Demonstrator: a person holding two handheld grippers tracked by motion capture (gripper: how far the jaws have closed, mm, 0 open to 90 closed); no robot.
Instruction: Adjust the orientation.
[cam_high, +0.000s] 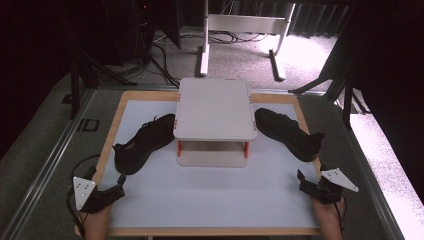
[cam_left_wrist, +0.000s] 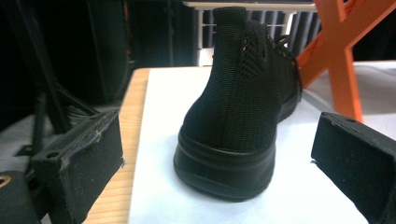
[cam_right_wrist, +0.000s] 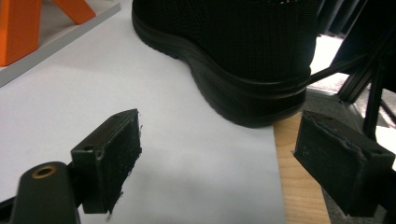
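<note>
Looking down from the high view, I hold my left tongs (cam_high: 118, 186) near the heel of the left shoe (cam_high: 144, 142) and my right tongs (cam_high: 303, 181) near the right shoe (cam_high: 289, 132), a white stand (cam_high: 215, 110) between the shoes; in the left gripper view, my jaws stand apart, the shoe's heel (cam_left_wrist: 233, 116) just ahead, untouched; in the right gripper view, jaws likewise apart, that shoe's heel (cam_right_wrist: 252, 60) just beyond them.

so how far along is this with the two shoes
Nothing looks done: the left shoe and right shoe lie on the mat beside the shelf stand. In hand: the left gripper and right gripper, both open, face the heels. Gripping and moving both remains.
</note>
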